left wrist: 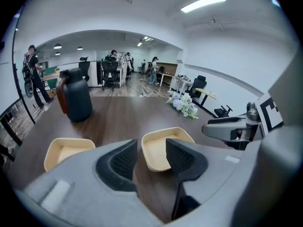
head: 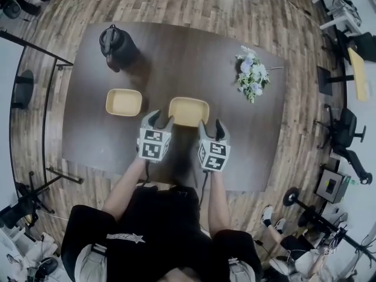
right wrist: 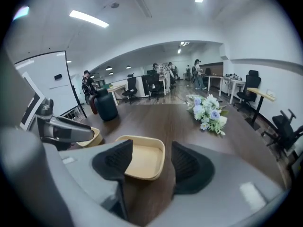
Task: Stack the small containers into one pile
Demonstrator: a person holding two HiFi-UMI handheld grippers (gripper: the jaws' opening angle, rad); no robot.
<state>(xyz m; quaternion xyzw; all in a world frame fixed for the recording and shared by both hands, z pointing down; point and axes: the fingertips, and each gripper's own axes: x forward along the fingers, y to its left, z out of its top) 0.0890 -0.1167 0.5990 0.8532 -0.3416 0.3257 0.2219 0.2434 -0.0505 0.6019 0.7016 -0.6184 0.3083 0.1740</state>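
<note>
Two shallow tan containers sit apart on the dark brown table (head: 194, 57): one at the left (head: 123, 102), one in the middle (head: 188, 111). My left gripper (head: 156, 120) hovers at the middle container's near left corner, open with nothing between its jaws. My right gripper (head: 212, 126) hovers at its near right corner, open and empty too. In the left gripper view the left gripper (left wrist: 151, 146) looks over the middle container (left wrist: 158, 155), the other container (left wrist: 66, 150) off to the left. In the right gripper view the right gripper (right wrist: 151, 150) frames the middle container (right wrist: 142, 162).
A black jug (head: 114, 46) stands at the table's far left and a bunch of flowers (head: 252, 75) lies at the far right. Office chairs (head: 346, 131) and desks stand on the wooden floor to the right. People stand far off in the room.
</note>
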